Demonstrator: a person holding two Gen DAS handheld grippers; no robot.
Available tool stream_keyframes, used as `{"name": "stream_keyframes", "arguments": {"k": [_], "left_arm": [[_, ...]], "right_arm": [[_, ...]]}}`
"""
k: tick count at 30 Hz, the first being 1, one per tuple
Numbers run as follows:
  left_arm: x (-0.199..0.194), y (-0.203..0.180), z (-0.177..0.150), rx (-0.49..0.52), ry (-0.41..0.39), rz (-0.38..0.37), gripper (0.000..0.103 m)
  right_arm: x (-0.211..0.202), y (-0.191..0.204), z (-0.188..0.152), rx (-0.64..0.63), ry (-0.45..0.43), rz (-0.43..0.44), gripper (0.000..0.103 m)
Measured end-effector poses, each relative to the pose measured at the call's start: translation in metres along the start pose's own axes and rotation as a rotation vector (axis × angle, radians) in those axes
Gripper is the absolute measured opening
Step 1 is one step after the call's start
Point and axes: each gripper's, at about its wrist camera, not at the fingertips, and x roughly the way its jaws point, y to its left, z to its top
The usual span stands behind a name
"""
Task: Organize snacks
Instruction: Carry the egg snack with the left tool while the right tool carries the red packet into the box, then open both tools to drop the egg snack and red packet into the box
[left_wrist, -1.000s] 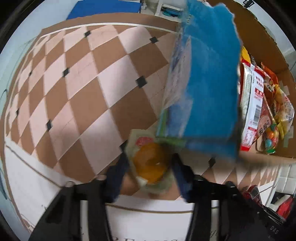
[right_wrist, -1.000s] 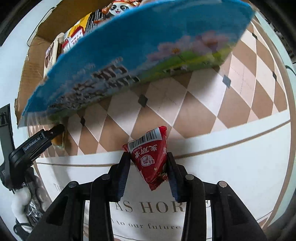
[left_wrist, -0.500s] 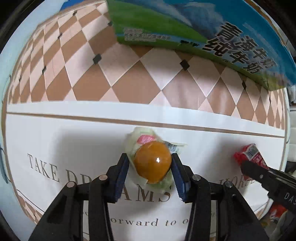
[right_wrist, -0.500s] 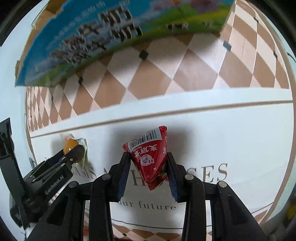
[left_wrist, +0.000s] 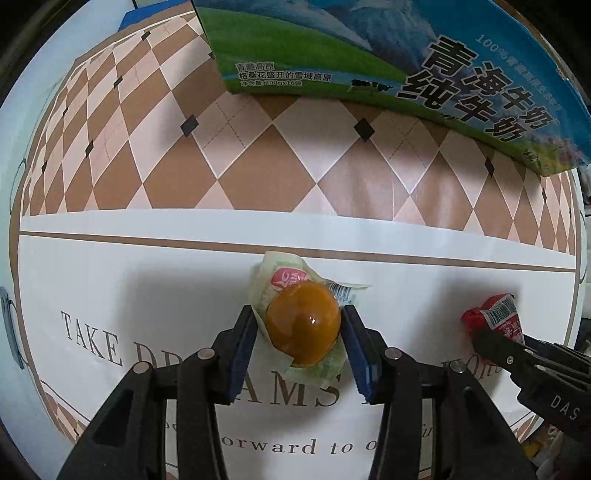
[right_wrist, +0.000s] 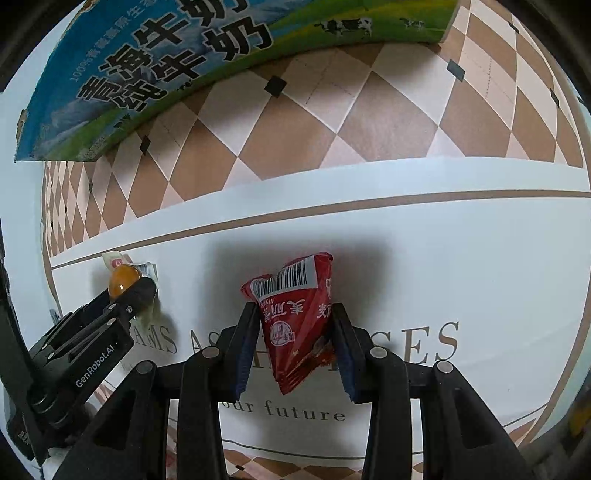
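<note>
Left gripper (left_wrist: 302, 325) clamped on orange jelly cup (left_wrist: 303, 326), right gripper (right_wrist: 294, 325) clamped on red packet (right_wrist: 295, 325) standing long axis 12–6; both above white cloth (left_wrist: 110, 288), milk carton (left_wrist: 406, 62) at 12 o'clock.

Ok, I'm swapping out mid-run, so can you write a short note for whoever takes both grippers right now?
Left gripper: shut on the orange jelly cup, held over the white printed part of the tablecloth.
Right gripper: shut on the red packet, beside the left one, also above the white part.
Milk box: stands at the far side on the checkered part.
Done: both snacks picked up.
Left: set each one in its place; these views do not show where that is.
</note>
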Motion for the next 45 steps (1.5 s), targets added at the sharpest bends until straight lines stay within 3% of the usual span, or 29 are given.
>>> {"name": "stream_keyframes", "arguments": {"k": [6, 14, 21, 24, 28, 34, 38, 45], "left_arm": [[-0.025, 0.009, -0.019, -0.009, 0.001, -0.042, 0.041], [-0.107, -0.012, -0.014, 0.015, -0.103, -0.149, 0.041], [-0.191, -0.035, 0.044, 0.048, -0.218, -0.251, 0.041], [-0.201, -0.044, 0.079, 0.054, -0.232, -0.271, 0.041], [-0.198, -0.053, 0.121, 0.057, -0.215, -0.263, 0.041], [-0.147, -0.058, 0.170, 0.043, -0.085, -0.254, 0.041], [-0.113, -0.054, 0.185, 0.016, 0.015, -0.269, 0.041], [-0.082, -0.051, 0.190, 0.001, 0.095, -0.267, 0.041]], "right_arm": [[-0.005, 0.009, -0.005, -0.012, -0.013, 0.025, 0.039], [-0.069, 0.011, -0.012, -0.039, -0.084, 0.132, 0.039], [-0.166, 0.016, 0.013, -0.075, -0.212, 0.233, 0.039], [-0.200, 0.019, 0.038, -0.093, -0.274, 0.246, 0.039], [-0.215, 0.020, 0.082, -0.092, -0.309, 0.226, 0.039], [-0.188, 0.016, 0.133, -0.088, -0.263, 0.182, 0.039], [-0.161, 0.013, 0.150, -0.086, -0.213, 0.166, 0.039], [-0.126, 0.011, 0.165, -0.084, -0.143, 0.170, 0.039]]}}
